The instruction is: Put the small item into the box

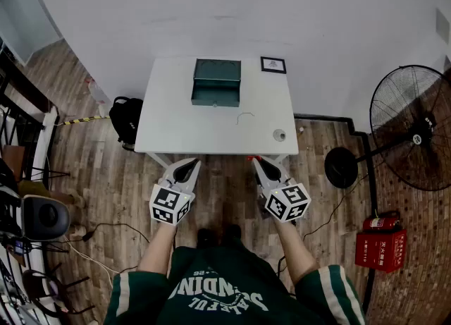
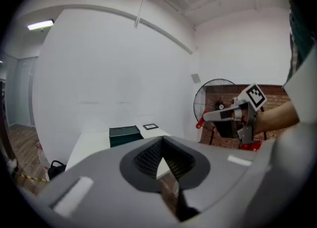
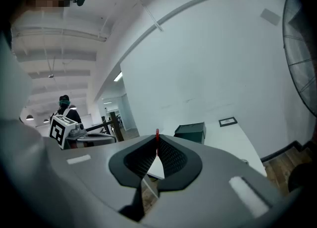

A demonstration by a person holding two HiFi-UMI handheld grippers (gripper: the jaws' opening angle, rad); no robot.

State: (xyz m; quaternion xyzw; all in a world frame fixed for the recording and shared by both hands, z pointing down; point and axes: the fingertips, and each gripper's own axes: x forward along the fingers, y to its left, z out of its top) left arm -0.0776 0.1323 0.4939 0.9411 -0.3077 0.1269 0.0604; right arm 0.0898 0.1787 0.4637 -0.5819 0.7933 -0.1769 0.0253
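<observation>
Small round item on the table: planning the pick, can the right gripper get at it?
Probably yes: the small round item lies alone near the front edge of the table, nothing between it and the right gripper, whose jaws are shut.

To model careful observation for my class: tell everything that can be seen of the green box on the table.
The box is a dark teal-green rectangular case, metal by its look, with a lighter top and a darker front face. It sits square to the wall at the far middle of the white table, left of a small framed picture. Only the table touches it.
</observation>
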